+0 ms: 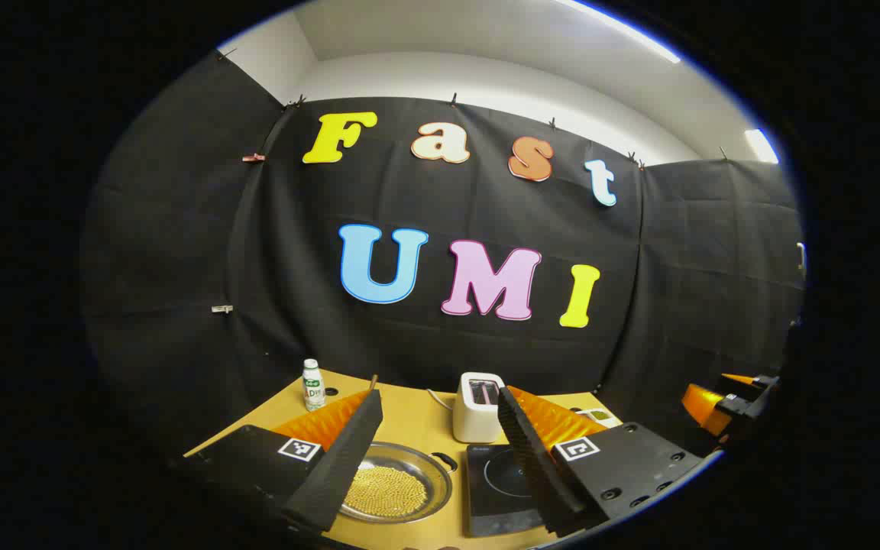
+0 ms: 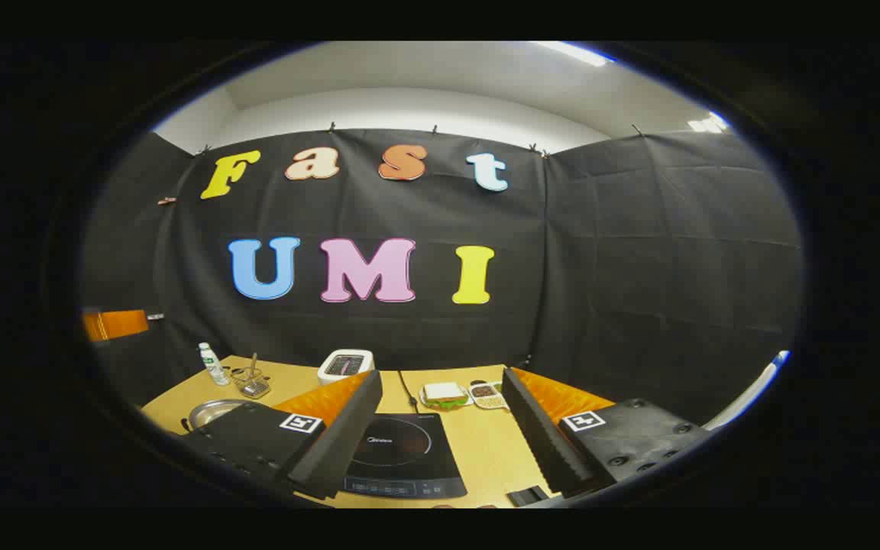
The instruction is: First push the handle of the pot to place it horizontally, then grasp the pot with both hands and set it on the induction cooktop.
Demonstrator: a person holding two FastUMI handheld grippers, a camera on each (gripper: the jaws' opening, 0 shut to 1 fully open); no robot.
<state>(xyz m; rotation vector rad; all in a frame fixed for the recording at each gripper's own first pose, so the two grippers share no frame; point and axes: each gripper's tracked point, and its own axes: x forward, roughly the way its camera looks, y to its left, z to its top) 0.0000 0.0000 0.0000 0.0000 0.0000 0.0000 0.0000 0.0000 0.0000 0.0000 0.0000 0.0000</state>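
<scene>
A shallow steel pot holding small golden beads sits on the wooden table, low between my left gripper's fingers. Its black loop handle points toward the black induction cooktop just to its right. My left gripper hovers above and in front of both, open and holding nothing. In the right gripper view the cooktop lies straight ahead and the pot's rim peeks out at far left. My right gripper stands open over the cooktop, nothing between its fingers.
A white toaster stands behind the cooktop, its cord trailing left. A small bottle stands at the back left. A glass holder, a sandwich plate and a snack tray line the back. The other gripper shows at right.
</scene>
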